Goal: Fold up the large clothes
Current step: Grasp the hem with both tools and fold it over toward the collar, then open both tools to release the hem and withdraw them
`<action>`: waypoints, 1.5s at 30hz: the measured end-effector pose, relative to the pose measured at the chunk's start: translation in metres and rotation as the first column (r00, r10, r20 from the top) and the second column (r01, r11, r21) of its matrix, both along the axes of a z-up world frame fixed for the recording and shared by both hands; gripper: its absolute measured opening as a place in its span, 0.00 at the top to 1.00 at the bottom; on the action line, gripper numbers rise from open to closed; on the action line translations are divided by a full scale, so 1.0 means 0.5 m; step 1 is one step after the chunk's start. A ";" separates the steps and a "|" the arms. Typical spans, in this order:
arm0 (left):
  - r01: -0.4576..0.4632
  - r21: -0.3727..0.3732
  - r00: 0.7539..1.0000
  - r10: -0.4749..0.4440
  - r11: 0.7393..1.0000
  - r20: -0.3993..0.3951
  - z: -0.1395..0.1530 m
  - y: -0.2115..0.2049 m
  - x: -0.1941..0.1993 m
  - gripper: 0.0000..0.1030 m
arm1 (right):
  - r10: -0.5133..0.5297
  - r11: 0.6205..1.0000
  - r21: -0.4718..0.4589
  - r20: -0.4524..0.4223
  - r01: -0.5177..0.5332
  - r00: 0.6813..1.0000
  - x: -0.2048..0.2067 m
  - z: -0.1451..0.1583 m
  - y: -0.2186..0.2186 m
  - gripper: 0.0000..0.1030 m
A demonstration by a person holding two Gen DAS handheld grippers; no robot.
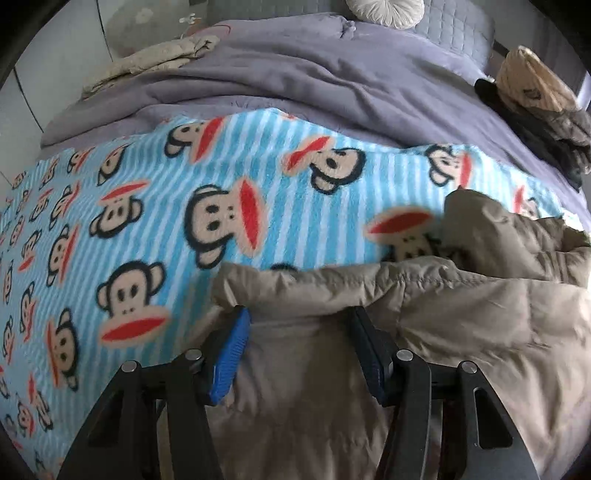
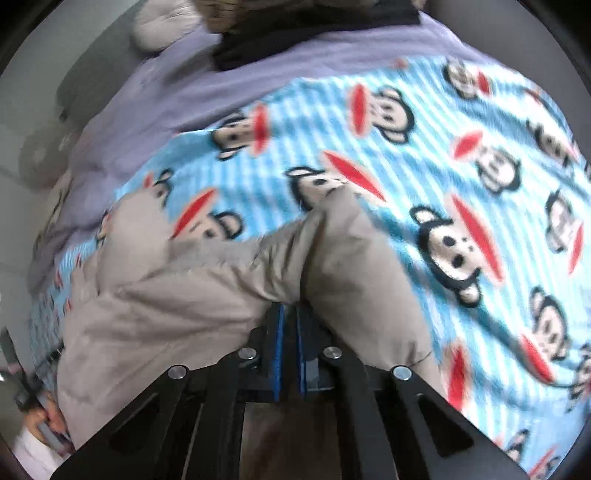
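Lavender quilt (image 1: 295, 85) covering the bed, rumpling into soft folds toward the headboard. Spreading across its near half, a blue-and-white striped fleece blanket (image 1: 184, 229) printed with monkey faces. Lying on that fleece at the near edge, the task's garment: a tan padded jacket (image 1: 461, 314), bunching in quilted ridges, one flap rising over the blanket in the right wrist view (image 2: 332, 251). Sitting on the quilt to the far left, a folded beige garment (image 1: 147, 62); piling up at the far right, a heap of dark and tan clothes (image 1: 539, 107). Resting near the headboard, a round pleated cushion (image 1: 386, 9).

Left gripper (image 1: 299, 317) standing about half open, blue pads straddling the jacket's rolled hem, fabric filling the gap between them yet neither pad visibly pressing on it. Right gripper (image 2: 290, 314) pinching fully closed, a fold of the jacket disappearing between its blue pads.

Showing at the lower left edge of the right wrist view, a hand (image 2: 48, 424) gripping a handle.
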State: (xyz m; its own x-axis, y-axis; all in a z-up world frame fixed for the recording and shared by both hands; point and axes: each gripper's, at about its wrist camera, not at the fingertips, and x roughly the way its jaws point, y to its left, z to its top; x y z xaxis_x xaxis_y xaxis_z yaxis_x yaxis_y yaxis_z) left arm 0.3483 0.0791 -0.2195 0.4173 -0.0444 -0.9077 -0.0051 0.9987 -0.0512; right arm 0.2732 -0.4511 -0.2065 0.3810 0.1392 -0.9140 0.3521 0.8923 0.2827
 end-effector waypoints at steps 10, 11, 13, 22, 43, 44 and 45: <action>-0.043 0.046 0.999 0.044 0.998 -0.018 -0.042 -0.017 0.053 0.42 | -0.024 0.998 -0.052 -0.039 0.022 0.999 0.085 -0.076 -0.006 0.99; -0.041 0.052 0.999 0.043 0.998 -0.020 -0.037 -0.014 0.052 0.42 | -0.014 0.998 -0.063 -0.042 0.011 0.999 0.087 -0.073 -0.004 0.98; -0.040 0.049 0.999 0.041 0.998 -0.017 -0.016 -0.005 0.044 0.42 | 0.011 0.996 -0.093 -0.048 -0.015 0.999 0.088 -0.059 0.003 0.98; -0.048 0.044 0.998 0.047 0.998 0.035 0.080 0.075 -0.062 0.42 | 0.049 0.993 -0.106 0.038 -0.045 0.998 0.020 0.051 0.038 0.93; -0.031 -0.071 0.980 0.016 0.997 -0.197 0.066 0.034 -0.344 0.29 | 0.021 0.987 0.161 -0.016 -0.018 1.000 -0.303 0.093 0.131 0.93; -0.039 -0.073 0.979 0.024 0.997 -0.202 0.066 0.033 -0.354 0.20 | 0.009 0.985 0.175 -0.033 -0.003 0.999 -0.315 0.085 0.131 0.93; -0.046 -0.074 0.980 0.030 0.996 -0.198 0.068 0.033 -0.361 0.13 | -0.003 0.981 0.192 -0.051 0.013 0.999 -0.330 0.076 0.131 0.93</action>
State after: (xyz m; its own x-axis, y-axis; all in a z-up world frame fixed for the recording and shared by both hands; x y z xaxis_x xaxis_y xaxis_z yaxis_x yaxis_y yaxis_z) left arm 0.1676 0.0955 -0.1852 0.2338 -0.1052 -0.9666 -0.0607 0.9906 -0.1225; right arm 0.1081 -0.3858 -0.1687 0.3375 0.3116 -0.8882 0.3772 0.8198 0.4309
